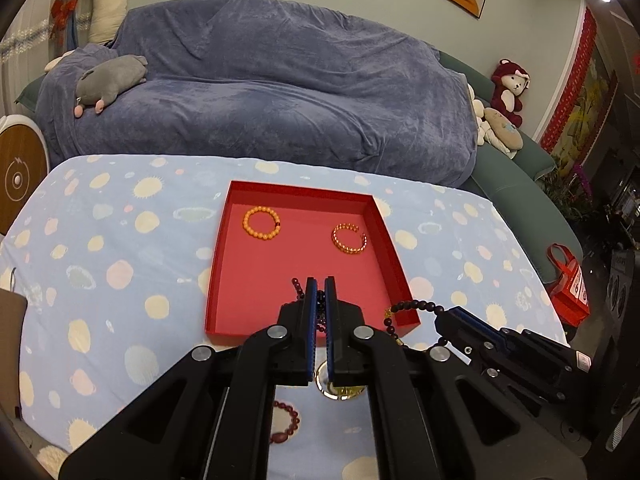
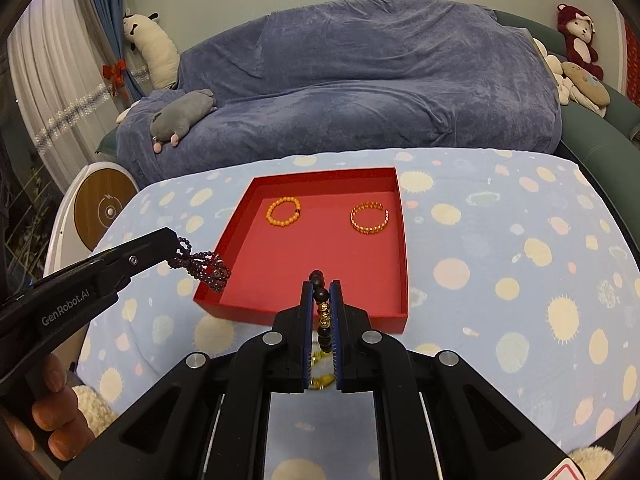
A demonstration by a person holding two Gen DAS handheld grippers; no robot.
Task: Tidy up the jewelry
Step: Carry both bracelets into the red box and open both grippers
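Observation:
A red tray lies on the spotted blue tablecloth. In it are an orange bead bracelet and a gold open bangle. My left gripper is shut on a dark purple bead bracelet and holds it over the tray's near left edge. My right gripper is shut on a dark bead bracelet with gold beads near the tray's near right corner.
A dark red bead bracelet and a gold ring-shaped item lie on the cloth under my left gripper. A covered blue sofa stands behind the table. A red bag stands at the right.

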